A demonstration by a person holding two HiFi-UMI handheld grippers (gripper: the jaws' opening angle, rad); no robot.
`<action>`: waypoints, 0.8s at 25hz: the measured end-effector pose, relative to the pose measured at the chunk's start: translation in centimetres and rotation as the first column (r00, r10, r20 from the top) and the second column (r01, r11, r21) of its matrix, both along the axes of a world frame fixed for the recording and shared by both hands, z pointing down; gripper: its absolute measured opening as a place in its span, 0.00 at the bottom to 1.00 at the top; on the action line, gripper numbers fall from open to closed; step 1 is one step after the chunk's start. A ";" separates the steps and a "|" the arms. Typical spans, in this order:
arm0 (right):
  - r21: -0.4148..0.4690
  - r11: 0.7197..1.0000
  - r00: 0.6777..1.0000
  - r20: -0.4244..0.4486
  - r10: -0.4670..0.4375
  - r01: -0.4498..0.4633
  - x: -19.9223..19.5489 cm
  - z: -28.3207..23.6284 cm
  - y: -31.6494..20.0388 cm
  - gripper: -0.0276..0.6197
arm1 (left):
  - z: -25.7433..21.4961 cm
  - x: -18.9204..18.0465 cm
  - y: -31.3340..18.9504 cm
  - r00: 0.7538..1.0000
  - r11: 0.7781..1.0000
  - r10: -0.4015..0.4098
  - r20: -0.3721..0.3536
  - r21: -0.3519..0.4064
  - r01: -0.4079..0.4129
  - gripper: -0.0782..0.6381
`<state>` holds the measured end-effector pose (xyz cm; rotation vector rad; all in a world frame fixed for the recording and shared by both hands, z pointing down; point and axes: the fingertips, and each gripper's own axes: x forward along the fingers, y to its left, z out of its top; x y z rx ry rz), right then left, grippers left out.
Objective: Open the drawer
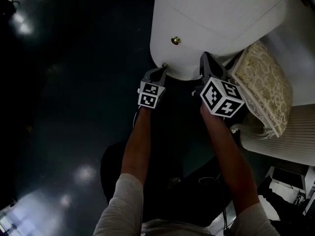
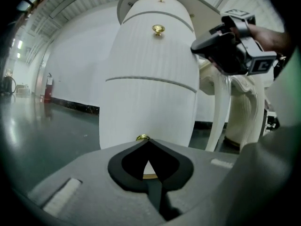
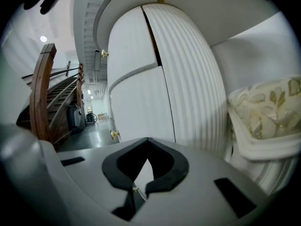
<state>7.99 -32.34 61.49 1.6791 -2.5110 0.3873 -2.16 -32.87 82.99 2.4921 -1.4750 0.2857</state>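
My left claw (image 1: 161, 70) is clamped on the small round brass knob (image 2: 142, 137) of the bottom drawer (image 2: 146, 109) of the white ribbed cabinet (image 2: 155, 55), which is not yet pulled out; my right claw (image 3: 146, 142) is closed and empty.

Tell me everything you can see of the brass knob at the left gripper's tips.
The knob is small, round and shiny, and looks like brass. It is the lowest of three gold knobs in a column down the white ribbed cabinet front. The left gripper is shut on it. Only the knob's top edge peeks above the meeting jaw tips, and a gold sliver shows through the gap behind them. Its stem and mounting are hidden. Nothing else touches it.
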 end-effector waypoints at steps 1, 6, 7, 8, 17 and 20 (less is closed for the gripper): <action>0.000 1.000 1.000 -0.007 -0.003 0.003 0.1 0.0 0.0 0.06 | 0.1 -0.1 0.4 1.000 1.000 0.007 0.010 0.001 -0.007 0.12; 0.000 1.000 1.000 -0.002 0.000 0.000 0.5 -0.3 0.2 0.06 | -1.3 -1.9 -0.2 0.998 0.999 -0.032 -0.058 0.032 0.034 0.25; -0.001 1.000 1.000 0.001 0.000 0.000 0.5 -0.3 0.2 0.06 | -1.8 -1.6 -0.4 0.998 0.999 -0.020 -0.064 0.040 0.023 0.32; 0.002 1.000 1.000 -0.004 -0.002 0.002 0.5 -0.4 0.3 0.06 | -2.1 -1.4 -0.6 0.998 0.999 -0.010 -0.060 0.049 0.013 0.34; 0.009 1.000 1.000 0.011 -0.010 0.010 0.7 -0.3 0.3 0.06 | 0.2 0.0 -1.4 0.999 1.000 0.012 0.037 0.024 -0.013 0.35; 0.008 1.000 1.000 0.025 -0.015 0.015 0.7 -0.3 0.2 0.06 | 0.1 0.1 -2.0 0.999 0.999 -0.001 0.051 0.045 -0.001 0.33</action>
